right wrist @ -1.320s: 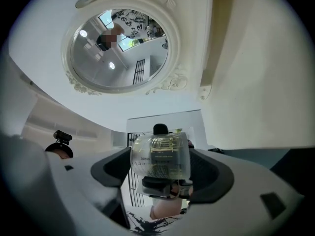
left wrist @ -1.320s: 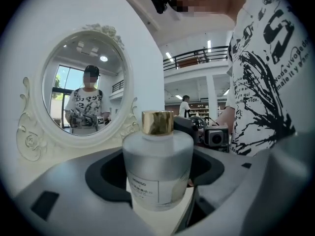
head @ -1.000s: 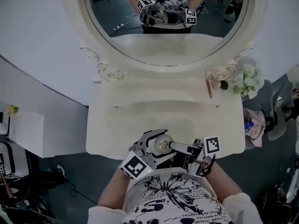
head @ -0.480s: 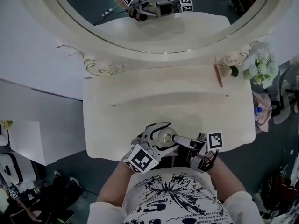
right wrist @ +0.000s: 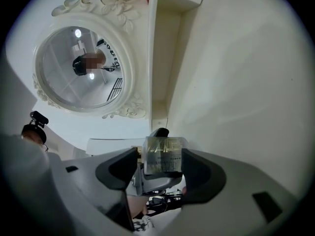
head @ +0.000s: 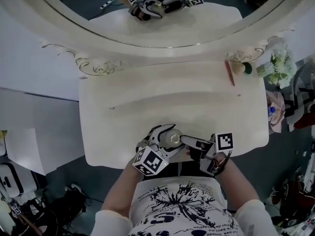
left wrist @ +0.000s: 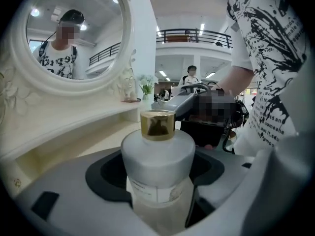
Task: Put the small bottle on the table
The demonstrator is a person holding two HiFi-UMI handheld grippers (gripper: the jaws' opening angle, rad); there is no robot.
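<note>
- My left gripper clamps the small bottle upright, gold cap on top.
- My right gripper reaches in from 3 o'clock; its jaws have just been closing and straddle that cap without pinching it.
- The 6 o'clock edge of the dressing table seems to lie directly beneath.

Cream dressing table, slim red stick and white flowers far right

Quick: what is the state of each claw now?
Left claw: closed on the small bottle.
Right claw: just been closing; gold cap between, not gripped yet.
</note>
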